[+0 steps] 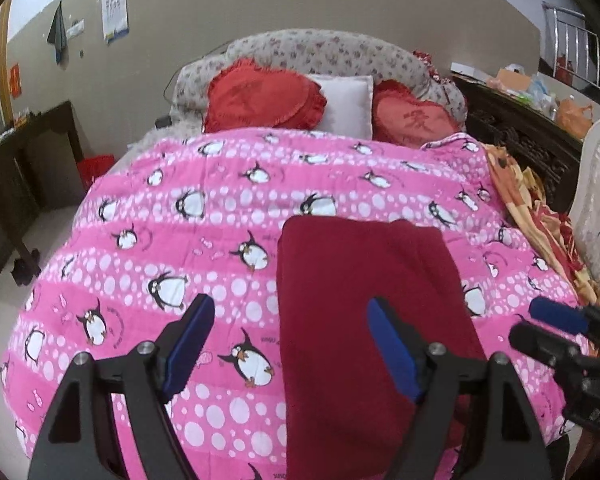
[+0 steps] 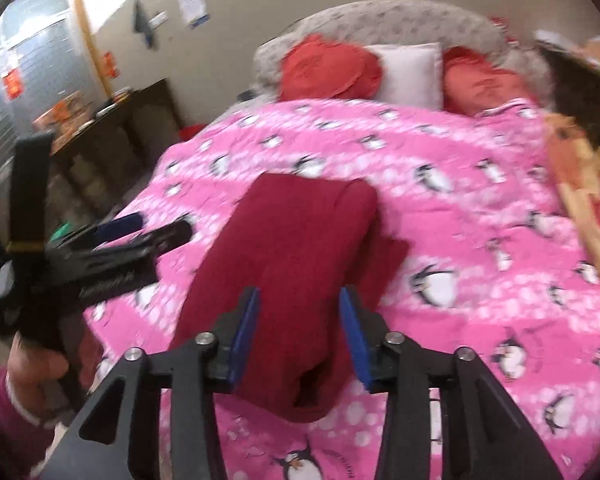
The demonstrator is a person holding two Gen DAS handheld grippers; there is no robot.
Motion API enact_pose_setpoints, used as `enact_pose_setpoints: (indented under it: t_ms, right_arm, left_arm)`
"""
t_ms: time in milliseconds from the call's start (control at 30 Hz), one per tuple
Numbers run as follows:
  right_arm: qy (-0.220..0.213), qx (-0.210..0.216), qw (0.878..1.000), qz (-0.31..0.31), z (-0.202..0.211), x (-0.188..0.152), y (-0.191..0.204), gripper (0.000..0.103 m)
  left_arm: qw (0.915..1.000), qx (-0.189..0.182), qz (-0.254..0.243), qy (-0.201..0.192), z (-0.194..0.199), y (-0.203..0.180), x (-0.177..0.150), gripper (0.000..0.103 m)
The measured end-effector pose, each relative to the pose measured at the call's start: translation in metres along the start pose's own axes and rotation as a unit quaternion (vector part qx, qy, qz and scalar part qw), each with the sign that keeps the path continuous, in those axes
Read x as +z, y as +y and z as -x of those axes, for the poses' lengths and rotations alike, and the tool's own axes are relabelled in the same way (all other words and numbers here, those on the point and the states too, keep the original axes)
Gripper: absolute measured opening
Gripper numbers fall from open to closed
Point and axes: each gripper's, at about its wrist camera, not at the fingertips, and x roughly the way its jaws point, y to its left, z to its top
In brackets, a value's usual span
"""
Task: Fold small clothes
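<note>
Left wrist view: dark red garment [image 1: 364, 312] lies flat on the pink penguin quilt [image 1: 148, 240] of the bed, already doubled into a long strip w/ a rounded fold at the near end. Left tongs [image 1: 290, 344] wide open, nothing between; right tongs [image 2: 299, 332] part open above the cloth, not pinching it. Risk, imo: next pinch may catch only the top layer, or quilt too, so the fold skews or drags apart.
</note>
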Motion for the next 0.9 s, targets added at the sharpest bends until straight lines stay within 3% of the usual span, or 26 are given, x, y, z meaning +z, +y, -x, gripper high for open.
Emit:
enact_pose_setpoints:
  t_ms: [200,367,900]
  right_arm:
    - [-0.017,-0.072,0.997,0.013,0.004,0.002,0.001,0.029]
    - [-0.018,-0.072,0.997,0.001,0.002,0.002,-0.002,0.038]
    - [-0.008,-0.078,0.997,-0.012,-0.01,0.003,-0.008,0.038]
  left_arm:
    - [0.9999,-0.007,-0.002,-0.011,0.005,-0.006,0.0,0.083]
    - [0.9999,-0.007,0.009,-0.006,0.003,-0.005,-0.002,0.084]
    - [1.0,0.0,0.005,-0.004,-0.002,-0.004,-0.004,0.084]
